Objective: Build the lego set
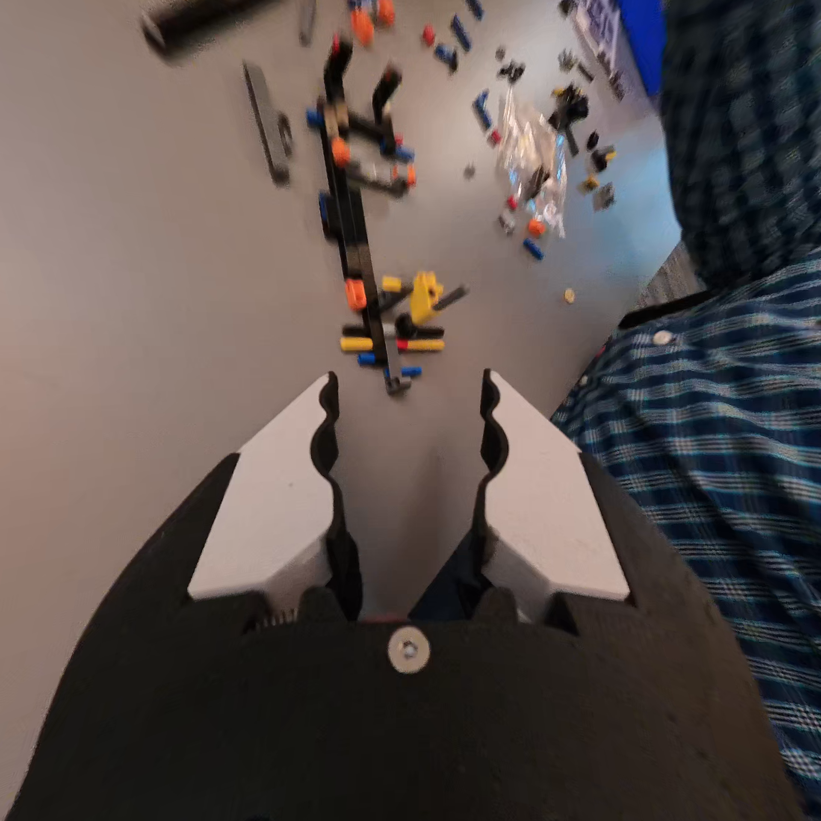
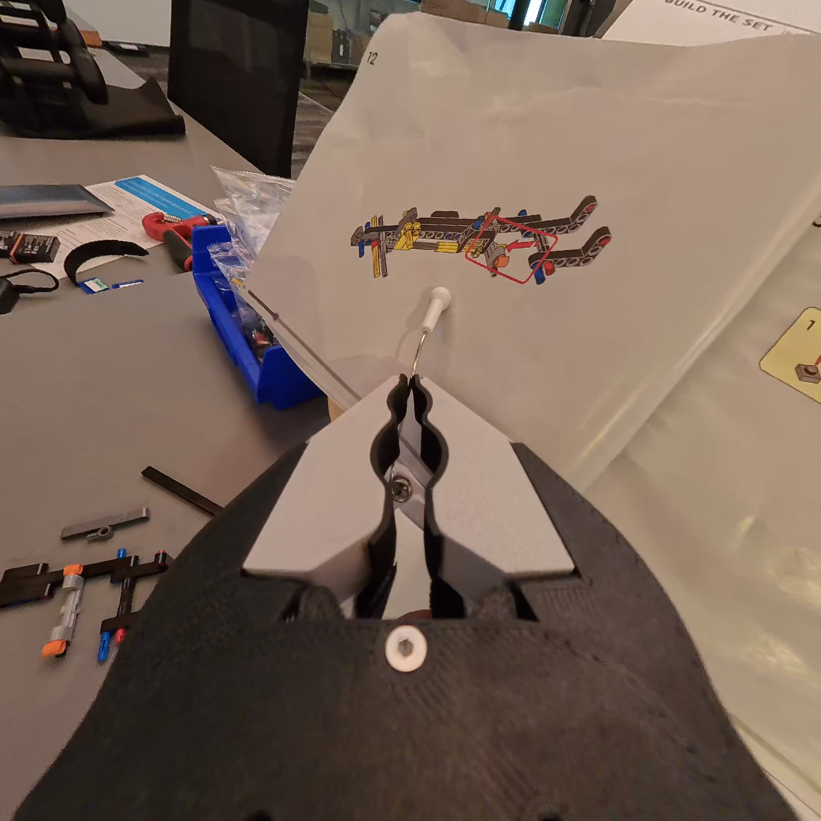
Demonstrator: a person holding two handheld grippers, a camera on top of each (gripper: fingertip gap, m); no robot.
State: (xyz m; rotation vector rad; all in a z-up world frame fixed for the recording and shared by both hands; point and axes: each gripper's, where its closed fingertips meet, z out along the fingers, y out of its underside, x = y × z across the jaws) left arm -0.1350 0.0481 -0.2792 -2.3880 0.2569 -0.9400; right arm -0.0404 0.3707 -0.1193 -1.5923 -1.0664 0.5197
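We see long black lego frame (image 1: 351, 213) on grey table (image 1: 133, 266), long way pointing away from left claw (image 1: 408, 377), gaping wide, empty; right claw (image 2: 408, 377) pinched on white-tipped wire (image 2: 433, 311) touching instruction page (image 2: 533, 155)

Office workspace, grey desks (image 2: 111, 377), dark monitor (image 2: 235, 75), carpeted floor (image 2: 311, 115)

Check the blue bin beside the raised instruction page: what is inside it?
The blue bin holds clear plastic bags with small pieces inside; which pieces, I cannot tell. The instruction page leans across its right end and covers whatever lies there.
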